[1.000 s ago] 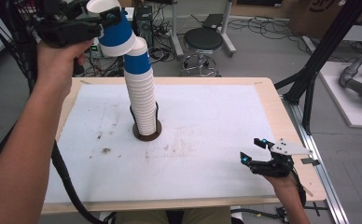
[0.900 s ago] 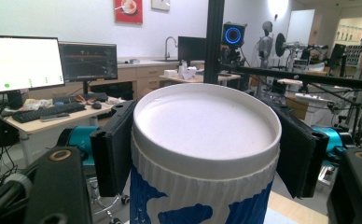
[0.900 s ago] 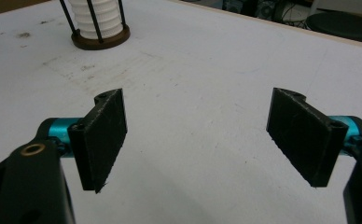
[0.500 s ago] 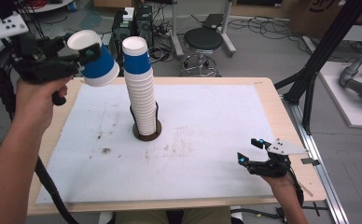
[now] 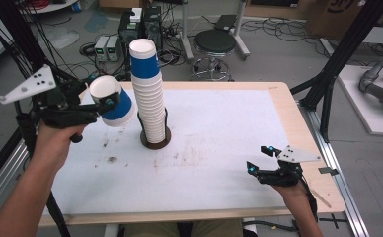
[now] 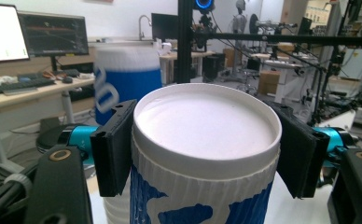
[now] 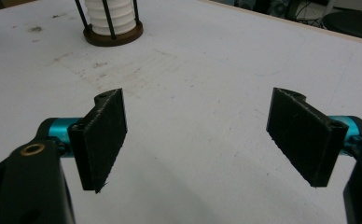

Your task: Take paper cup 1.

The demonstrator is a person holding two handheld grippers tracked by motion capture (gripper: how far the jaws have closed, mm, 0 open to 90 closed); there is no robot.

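A tall stack of white paper cups (image 5: 149, 98), the top one banded blue, stands in a round brown holder (image 5: 155, 141) at the middle of the white table (image 5: 219, 128). My left gripper (image 5: 100, 106) is shut on a single blue-and-white cup (image 5: 113, 102), held tilted in the air just left of the stack. In the left gripper view both black pads (image 6: 116, 144) press the ribbed sides of that cup (image 6: 207, 154), with the stack (image 6: 123, 79) behind it. My right gripper (image 5: 260, 160) hovers low at the table's front right, its jaws open and nothing between them (image 7: 198, 135).
The holder with its thin black rods (image 7: 111, 28) is seen far off in the right gripper view. Beyond the table's back edge are a black stool (image 5: 214, 47), cables and boxes on the floor. A black frame post (image 5: 337, 59) rises at the right.
My left gripper has carried the single cup off the top of the stack, down and to the left. The right gripper has stayed put.
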